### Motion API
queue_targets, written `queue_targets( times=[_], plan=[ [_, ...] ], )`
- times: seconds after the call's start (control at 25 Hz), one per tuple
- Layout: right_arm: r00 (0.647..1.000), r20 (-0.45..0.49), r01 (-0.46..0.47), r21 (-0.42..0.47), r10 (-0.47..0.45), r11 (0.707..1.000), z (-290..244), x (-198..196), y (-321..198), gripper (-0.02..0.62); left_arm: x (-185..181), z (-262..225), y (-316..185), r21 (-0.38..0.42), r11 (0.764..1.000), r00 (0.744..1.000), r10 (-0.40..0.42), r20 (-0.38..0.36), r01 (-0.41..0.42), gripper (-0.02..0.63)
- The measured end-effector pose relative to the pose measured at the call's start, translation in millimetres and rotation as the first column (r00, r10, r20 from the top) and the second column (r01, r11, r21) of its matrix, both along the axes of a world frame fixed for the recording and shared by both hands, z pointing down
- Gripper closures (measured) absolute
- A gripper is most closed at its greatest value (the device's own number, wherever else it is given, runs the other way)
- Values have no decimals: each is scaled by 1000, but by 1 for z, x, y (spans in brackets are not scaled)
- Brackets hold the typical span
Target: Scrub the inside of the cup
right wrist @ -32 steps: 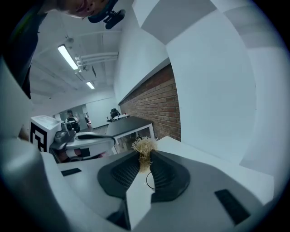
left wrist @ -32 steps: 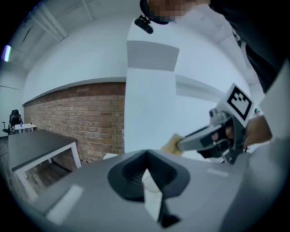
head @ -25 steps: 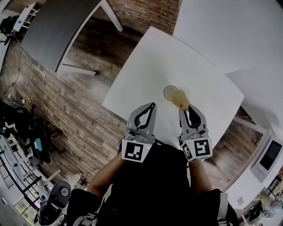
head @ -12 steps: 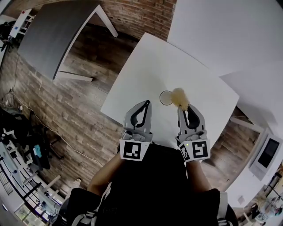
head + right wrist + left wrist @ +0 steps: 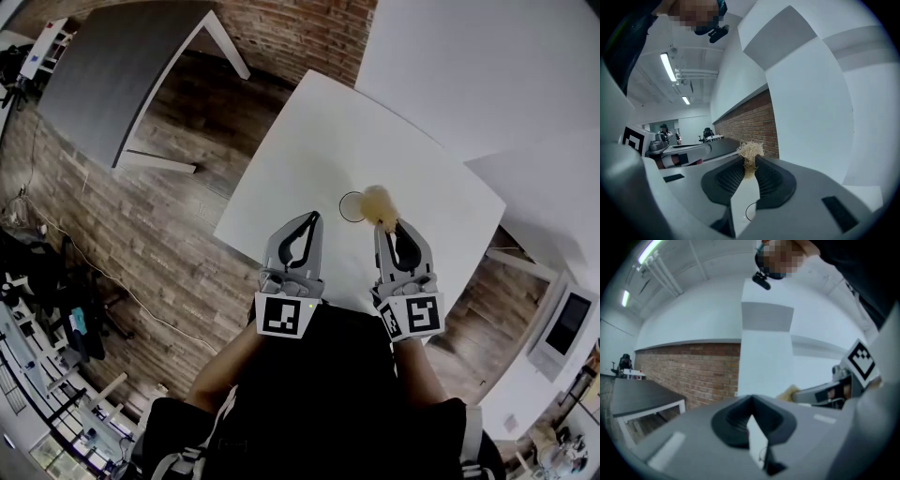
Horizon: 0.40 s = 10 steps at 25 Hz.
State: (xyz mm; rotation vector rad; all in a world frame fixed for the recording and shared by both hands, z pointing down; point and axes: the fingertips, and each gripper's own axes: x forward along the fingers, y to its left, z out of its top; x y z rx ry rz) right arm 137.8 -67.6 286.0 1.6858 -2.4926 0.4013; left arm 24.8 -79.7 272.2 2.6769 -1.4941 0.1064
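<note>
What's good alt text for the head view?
From above, the right claw pinches a tan fibrous scrubber that overlaps the right rim of a clear cup on a white table. The left claw is beside it, shut and empty, over the table's near edge.

The person wears a black top (image 5: pixel 323 394). The left gripper (image 5: pixel 313 218) and the right gripper (image 5: pixel 383 228) are both light grey, long and pointed (a bit like bird beaks). Each has a dark, drop-shaped part in its middle. The fingers (image 5: pixel 729 179) have black pads with tiny bumps. At the back of each gripper sits a cube (image 5: pixel 284 317) with black and white squares.
</note>
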Motion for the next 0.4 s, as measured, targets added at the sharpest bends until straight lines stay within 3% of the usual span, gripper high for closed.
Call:
queue_targets(
  times=[0.4],
  plan=[
    [1000, -11, -5, 4, 5, 1000, 1, -7, 7, 534, -1, 14, 8, -15, 1000, 1000, 25, 15, -25, 603]
  ],
)
